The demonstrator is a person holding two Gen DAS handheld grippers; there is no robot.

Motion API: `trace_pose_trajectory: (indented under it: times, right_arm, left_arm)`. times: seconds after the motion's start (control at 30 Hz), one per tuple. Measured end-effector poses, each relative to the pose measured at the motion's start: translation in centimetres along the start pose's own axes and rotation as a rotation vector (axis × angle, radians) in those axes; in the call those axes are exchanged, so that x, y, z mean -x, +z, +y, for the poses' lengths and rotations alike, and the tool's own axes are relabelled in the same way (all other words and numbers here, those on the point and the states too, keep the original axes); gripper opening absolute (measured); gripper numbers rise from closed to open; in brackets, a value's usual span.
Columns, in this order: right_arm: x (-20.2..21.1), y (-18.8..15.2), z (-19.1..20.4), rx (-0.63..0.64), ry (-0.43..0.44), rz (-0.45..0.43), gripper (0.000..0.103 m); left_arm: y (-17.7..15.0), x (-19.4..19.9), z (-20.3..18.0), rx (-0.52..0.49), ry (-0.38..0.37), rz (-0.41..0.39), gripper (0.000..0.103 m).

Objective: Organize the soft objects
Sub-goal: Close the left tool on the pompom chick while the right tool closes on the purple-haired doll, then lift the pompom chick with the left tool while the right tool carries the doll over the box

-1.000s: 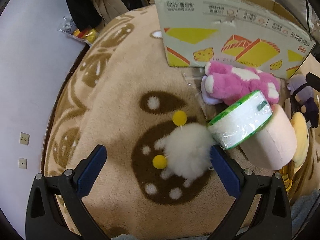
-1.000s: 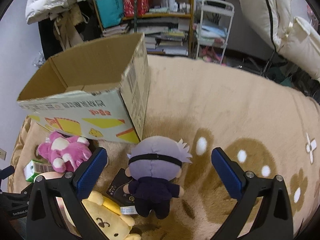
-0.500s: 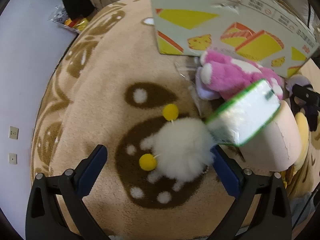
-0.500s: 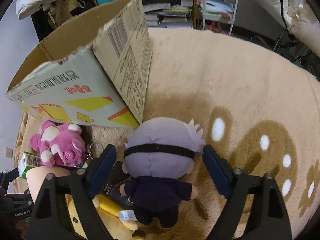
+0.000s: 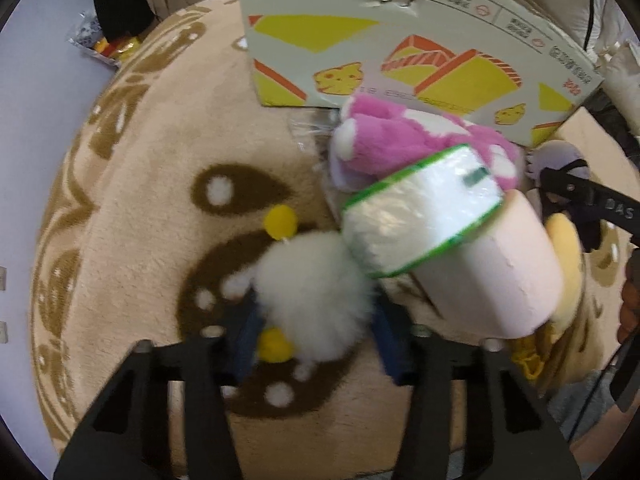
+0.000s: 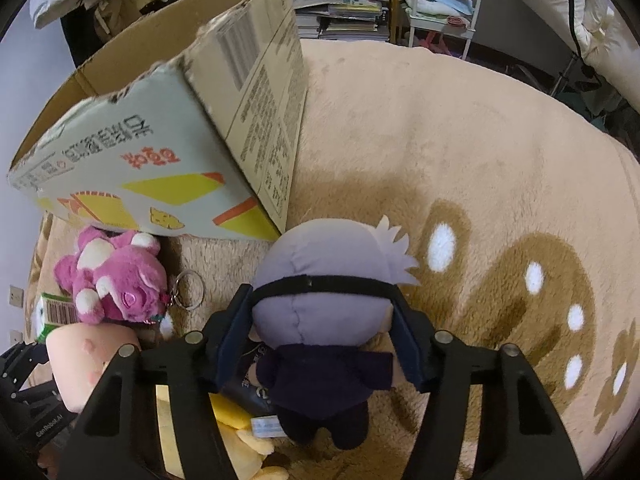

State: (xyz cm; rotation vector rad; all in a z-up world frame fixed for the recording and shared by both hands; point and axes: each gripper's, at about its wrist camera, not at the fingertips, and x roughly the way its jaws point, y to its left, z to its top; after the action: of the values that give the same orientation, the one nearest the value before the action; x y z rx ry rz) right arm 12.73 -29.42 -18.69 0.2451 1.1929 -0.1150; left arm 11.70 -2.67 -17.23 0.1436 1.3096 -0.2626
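beige rug (image 5: 152,128); white pompom (image 5: 312,300) in left-wrist view only

Box (image 6: 160,152) at rug's (image 6: 460,140) back – bear plush (image 6: 112,276) just before it, doll (image 6: 324,300) at its corner, pompom (image 5: 312,292) left of wrapped roll (image 5: 420,216).

Blurred by motion in the left view: fingers (image 5: 244,336) and puffball (image 5: 316,300). Half hidden under the doll (image 6: 324,320): yellow plush (image 6: 244,436) and a dark packet (image 6: 248,384). Cut off at the top edge: box (image 5: 400,52).
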Motion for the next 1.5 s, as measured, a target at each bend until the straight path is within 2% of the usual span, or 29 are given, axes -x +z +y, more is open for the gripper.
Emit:
trace_pose_trajectory:
  times: [0.13, 0.43, 0.7, 0.8, 0.93, 1.2, 1.33, 1.5]
  right_arm:
    - [0.0, 0.4, 0.0, 0.003, -0.001, 0.007, 0.065]
    - [1.0, -0.1, 0.1, -0.007, 0.013, -0.002, 0.064]
    - [2.7, -0.6, -0.9, -0.074, 0.067, -0.039, 0.064]
    - [3.5, -1.0, -0.5, -0.063, 0.063, -0.061, 0.064]
    - [5.2, -1.7, 0.3, -0.029, 0.041, -0.114, 0.064]
    - [9.6, -2.7, 1.6, -0.006, 0.095, -0.242, 0.064]
    - [11.8, -3.0, 1.6, 0.007, 0.108, -0.305, 0.064]
    - [14.0, -3.6, 2.7, 0.053, 0.091, -0.387, 0.064]
  left_arm:
    - [-0.2, 0.3, -0.3, 0.034, -0.012, -0.002, 0.036]
    - [-0.6, 1.6, -0.6, 0.028, 0.082, -0.058, 0.036]
    - [0.0, 2.7, -1.6, 0.024, 0.124, -0.095, 0.035]
    - [-1.4, 3.6, -1.0, 0.027, 0.133, -0.116, 0.035]
    - [-2.1, 4.7, -1.0, 0.021, 0.146, -0.144, 0.036]
    - [-2.8, 7.8, -1.4, 0.015, 0.175, -0.23, 0.036]
    - [-3.1, 9.8, -1.6, 0.011, 0.198, -0.303, 0.036]
    - [-3.3, 12.4, -2.4, -0.029, 0.197, -0.434, 0.036]
